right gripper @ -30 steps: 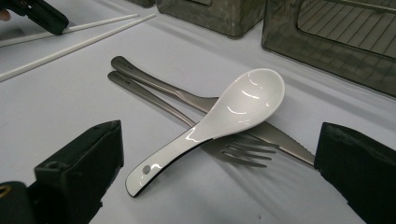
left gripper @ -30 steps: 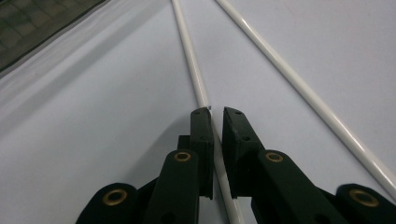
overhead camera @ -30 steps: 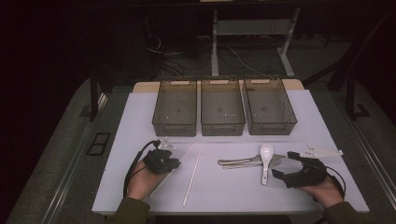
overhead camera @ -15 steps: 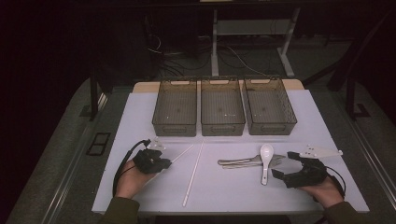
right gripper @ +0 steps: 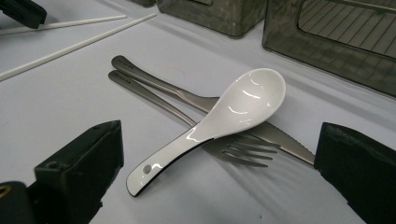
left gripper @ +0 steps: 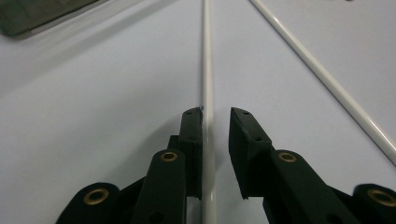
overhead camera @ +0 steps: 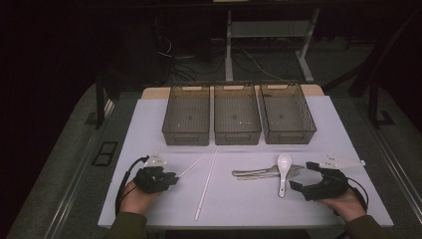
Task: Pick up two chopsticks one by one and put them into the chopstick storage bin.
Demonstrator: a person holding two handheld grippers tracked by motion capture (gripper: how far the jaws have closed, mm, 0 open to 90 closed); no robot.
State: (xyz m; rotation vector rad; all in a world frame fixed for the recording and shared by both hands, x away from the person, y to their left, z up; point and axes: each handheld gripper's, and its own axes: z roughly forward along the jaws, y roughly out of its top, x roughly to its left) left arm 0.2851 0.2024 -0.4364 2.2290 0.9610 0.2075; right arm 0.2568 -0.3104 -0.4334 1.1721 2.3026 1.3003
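1. Left hand-held gripper [overhead camera: 171, 178] sits at the bench's [overhead camera: 149, 124] 8 o'clock; its jaws have just been opening, with the near chopstick [left gripper: 207, 70] between them, brushing one pad, not clamped.
2. Second chopstick [overhead camera: 205, 186] lies just beside it, at its 3 o'clock.
3. Right hand-held gripper [overhead camera: 302, 175] gapes wide, empty, at 4 o'clock, spoon [right gripper: 224, 116] ahead.

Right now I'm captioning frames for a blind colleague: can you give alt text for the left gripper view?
A thin white plastic chopstick runs between the left black claw, its jaws slightly apart and just opening. A second white chopstick crosses the pale table at right.
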